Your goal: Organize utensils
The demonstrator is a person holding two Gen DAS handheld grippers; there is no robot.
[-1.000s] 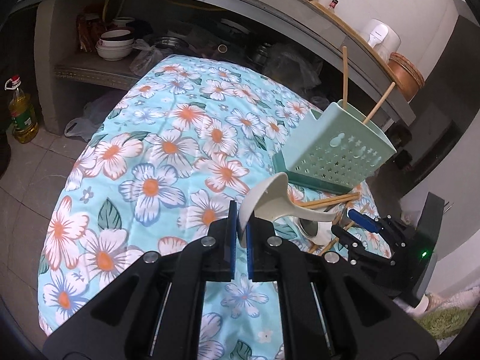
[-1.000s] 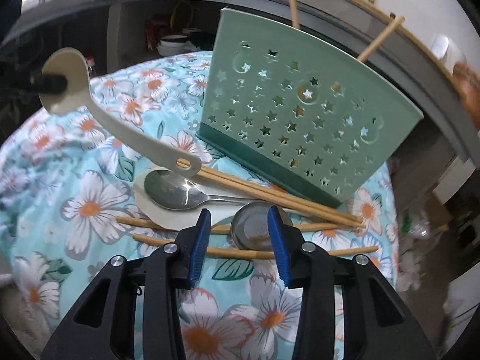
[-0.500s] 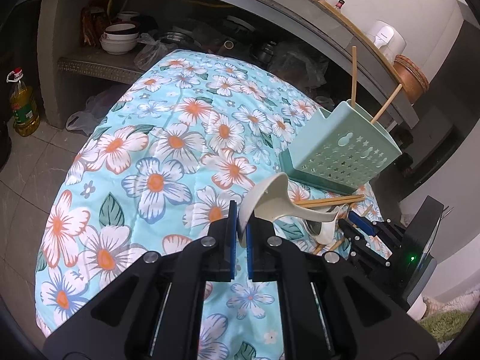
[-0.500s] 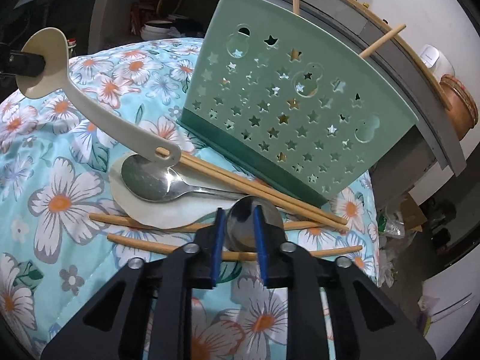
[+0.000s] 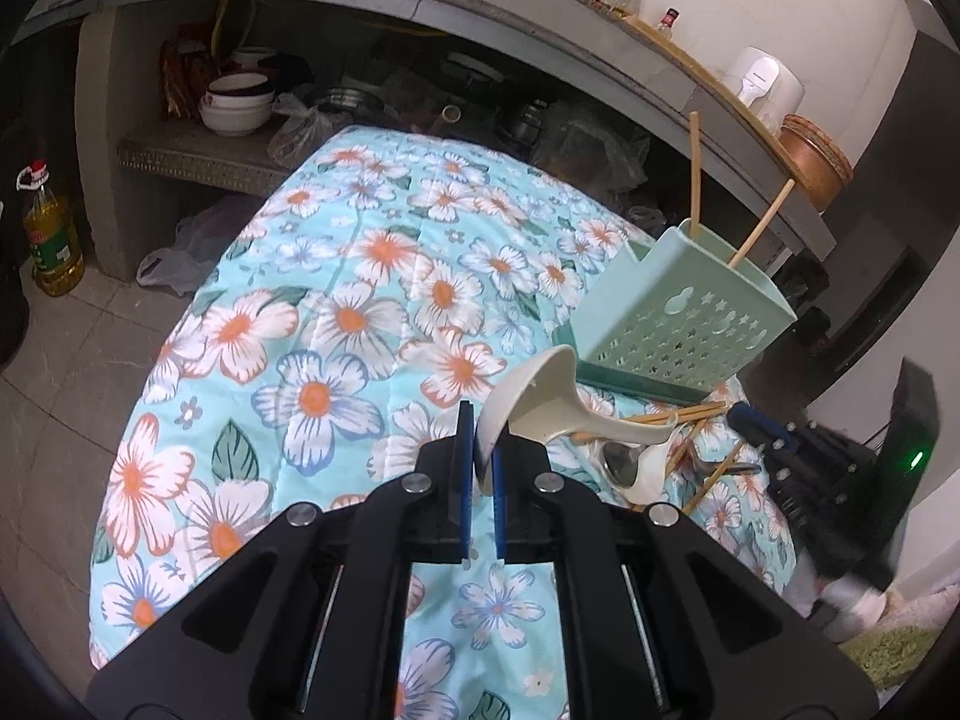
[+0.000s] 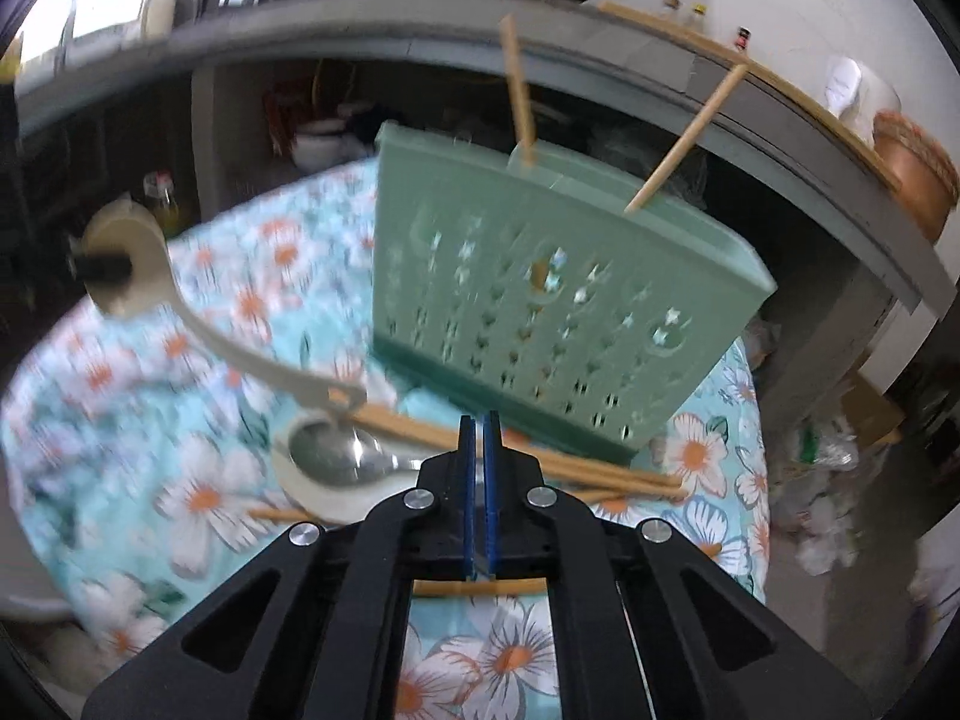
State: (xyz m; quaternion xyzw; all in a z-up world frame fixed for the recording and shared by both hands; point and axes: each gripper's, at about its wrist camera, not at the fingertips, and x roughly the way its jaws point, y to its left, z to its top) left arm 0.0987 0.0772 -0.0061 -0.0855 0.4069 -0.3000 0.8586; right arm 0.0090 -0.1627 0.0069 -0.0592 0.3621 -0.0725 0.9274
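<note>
My left gripper (image 5: 481, 461) is shut on the bowl edge of a cream plastic ladle (image 5: 540, 408) and holds it above the floral cloth; the ladle also shows in the right wrist view (image 6: 180, 312). A green perforated utensil holder (image 5: 678, 318) stands at the right with two chopsticks (image 5: 694, 174) in it. It also shows in the right wrist view (image 6: 540, 312). My right gripper (image 6: 478, 438) is shut, lifted in front of the holder; whether it holds anything cannot be seen. A metal spoon (image 6: 342, 456) lies on a white spoon (image 6: 336, 495) among loose chopsticks (image 6: 540, 462).
The table with the floral cloth (image 5: 360, 312) drops off at the left to a tiled floor with an oil bottle (image 5: 51, 234). A shelf behind holds bowls (image 5: 237, 105) and pots. The right gripper's black body (image 5: 840, 468) sits at the table's right edge.
My right gripper has closed from open around the small metal spoon and has risen. That spoon no longer shows on the cloth. The left gripper with the ladle has lifted slightly.
</note>
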